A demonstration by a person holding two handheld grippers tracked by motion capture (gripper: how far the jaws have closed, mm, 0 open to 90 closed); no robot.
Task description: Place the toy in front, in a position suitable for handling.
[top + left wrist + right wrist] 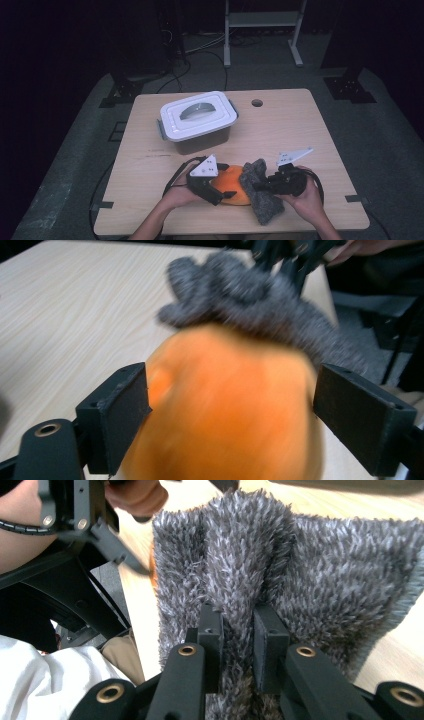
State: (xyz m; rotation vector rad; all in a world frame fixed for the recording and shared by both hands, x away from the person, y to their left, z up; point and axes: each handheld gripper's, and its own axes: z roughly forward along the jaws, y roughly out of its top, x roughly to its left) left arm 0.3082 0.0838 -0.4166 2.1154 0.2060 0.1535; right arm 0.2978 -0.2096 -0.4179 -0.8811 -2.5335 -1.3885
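Pale wood desk [300, 130] on grey floor, dark room — lidded box [199, 121] near its far edge. At the near edge, left gripper [216, 187] released around orange cloth [231, 186]; right gripper [260, 186] clenched on grey cloth [260, 200] — no writing legible.

A lidded plastic container [198, 121], white lid and grey handle, is sitting closed toward the far side of the wooden table [295, 130]. A round cable hole [257, 103] is lying just right of it. A metal stand [262, 27] is standing on the floor beyond.
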